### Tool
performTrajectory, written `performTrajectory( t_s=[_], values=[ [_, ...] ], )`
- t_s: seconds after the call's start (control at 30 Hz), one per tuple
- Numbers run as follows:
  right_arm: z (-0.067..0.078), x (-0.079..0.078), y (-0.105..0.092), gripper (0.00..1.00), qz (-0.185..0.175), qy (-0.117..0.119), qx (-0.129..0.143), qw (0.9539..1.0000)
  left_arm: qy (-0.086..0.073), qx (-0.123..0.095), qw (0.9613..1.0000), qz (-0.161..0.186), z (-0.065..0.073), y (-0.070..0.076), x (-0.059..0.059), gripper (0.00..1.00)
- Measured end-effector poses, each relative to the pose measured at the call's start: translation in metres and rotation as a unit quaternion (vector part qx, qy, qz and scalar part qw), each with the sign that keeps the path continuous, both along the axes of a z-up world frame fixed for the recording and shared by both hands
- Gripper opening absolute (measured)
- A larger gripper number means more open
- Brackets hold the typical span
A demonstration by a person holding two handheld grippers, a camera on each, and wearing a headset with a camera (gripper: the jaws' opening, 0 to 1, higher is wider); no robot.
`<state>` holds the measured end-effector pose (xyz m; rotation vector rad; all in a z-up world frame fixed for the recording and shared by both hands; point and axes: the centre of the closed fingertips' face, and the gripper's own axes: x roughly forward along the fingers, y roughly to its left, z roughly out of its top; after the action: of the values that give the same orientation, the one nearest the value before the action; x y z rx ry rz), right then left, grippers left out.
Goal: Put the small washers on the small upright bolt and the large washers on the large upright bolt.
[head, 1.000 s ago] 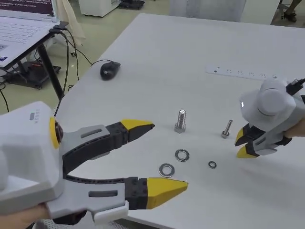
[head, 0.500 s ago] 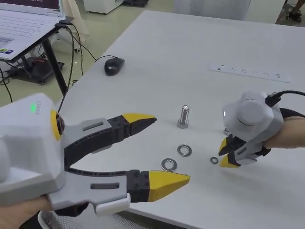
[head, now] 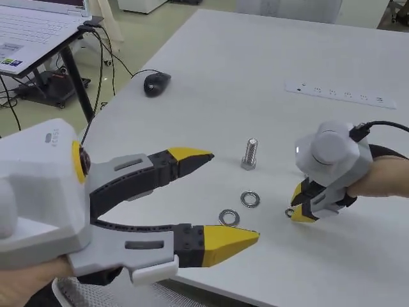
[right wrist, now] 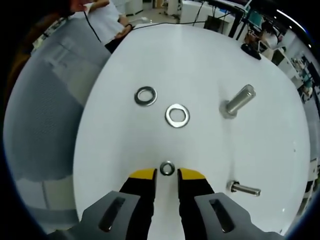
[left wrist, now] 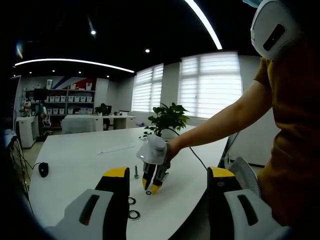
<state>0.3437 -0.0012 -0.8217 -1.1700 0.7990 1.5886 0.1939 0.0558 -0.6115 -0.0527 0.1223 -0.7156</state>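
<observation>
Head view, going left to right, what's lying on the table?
mouse → large washer → large bolt → small washer. The other large washer lies straight below the bolt in the picture, so I left it out of the order.

An open-plan office or lab workspace. A long white worktable (head: 255, 70) carries a black computer mouse (head: 156, 83) and a white multi-socket power strip (head: 342, 96); a silver open laptop (head: 32, 29) sits on a stand beside it. Beyond are large windows with white slatted blinds (left wrist: 210, 85), a leafy green potted plant (left wrist: 167, 120), wall shelves of storage boxes (left wrist: 60, 102) and long ceiling strip lights (left wrist: 205, 22).
</observation>
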Motion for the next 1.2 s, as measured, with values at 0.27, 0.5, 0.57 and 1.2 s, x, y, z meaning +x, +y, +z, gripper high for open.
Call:
performTrajectory(
  t_s=[0.27,0.5,0.57,1.2],
  values=[
    [-0.0027,-0.0022,0.0006,0.18,0.005,0.01,-0.005,0.9999,0.002,-0.003,1.0,0.005,-0.0002,0.0033,0.0026,0.62],
    [-0.0028,-0.0025,0.0003,0.17,0.015,0.005,-0.013,0.9998,0.004,-0.005,1.0,0.005,-0.0015,0.0035,0.0049,0.62],
    [-0.0032,-0.0025,0.0003,0.16,0.019,0.004,-0.015,0.9997,0.004,-0.005,1.0,0.004,-0.0022,0.0036,0.0055,0.62],
    [-0.003,-0.0041,-0.0004,0.13,0.021,-0.008,-0.016,0.9996,0.006,-0.004,1.0,-0.003,-0.0037,0.0006,0.0048,0.62]
  ],
)
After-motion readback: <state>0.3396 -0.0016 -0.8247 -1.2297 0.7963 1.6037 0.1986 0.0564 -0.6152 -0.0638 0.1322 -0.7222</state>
